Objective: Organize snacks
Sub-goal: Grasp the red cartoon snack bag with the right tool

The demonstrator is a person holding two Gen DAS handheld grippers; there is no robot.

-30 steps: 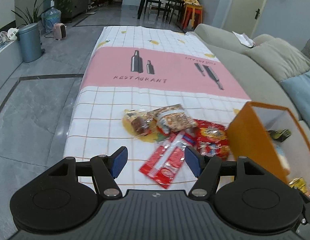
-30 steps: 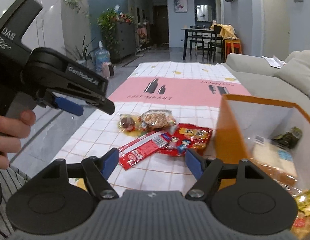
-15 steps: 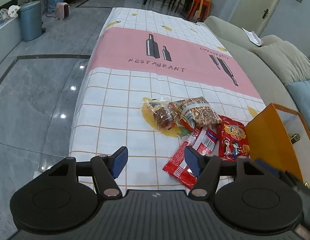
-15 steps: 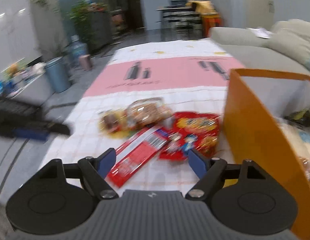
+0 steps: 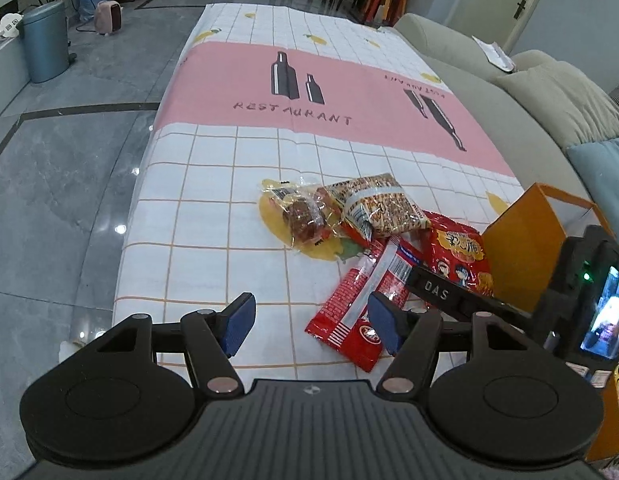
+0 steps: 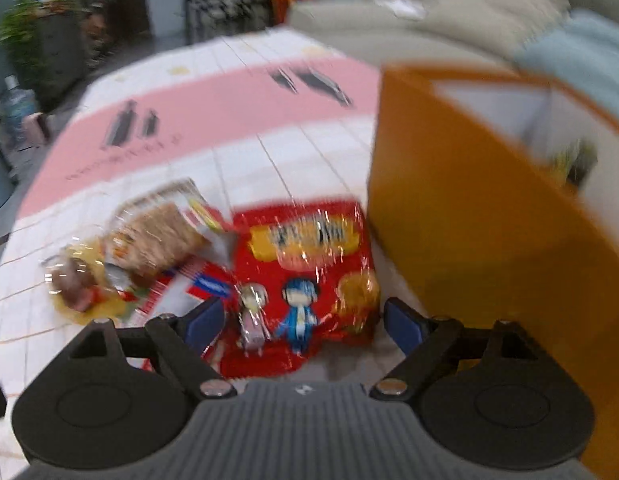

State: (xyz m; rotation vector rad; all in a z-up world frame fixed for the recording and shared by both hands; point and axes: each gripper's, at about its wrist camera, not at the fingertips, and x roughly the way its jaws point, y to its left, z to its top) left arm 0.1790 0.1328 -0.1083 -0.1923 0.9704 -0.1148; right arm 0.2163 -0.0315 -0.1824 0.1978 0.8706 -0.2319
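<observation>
Right wrist view: my right gripper (image 6: pixel 303 322) was spread wide over the red bag (image 6: pixel 309 264), low centre of frame.
Left wrist view showed my left gripper (image 5: pixel 309 322) spread too, pinching nothing; the long red packet (image 5: pixel 361 304) lay lower centre, the orange box (image 5: pixel 525 248) at right on the cloth (image 5: pixel 229 184).

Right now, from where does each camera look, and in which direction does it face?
Left wrist: sits on the left gripper, faces along the tablecloth over the snack pile; its own open fingers show, and the right gripper's body at the right edge.
Right wrist: sits on the right gripper, looks down at the red cartoon snack bag; open fingers show.
Both share that bag, the peanut pack and the orange box.
</observation>
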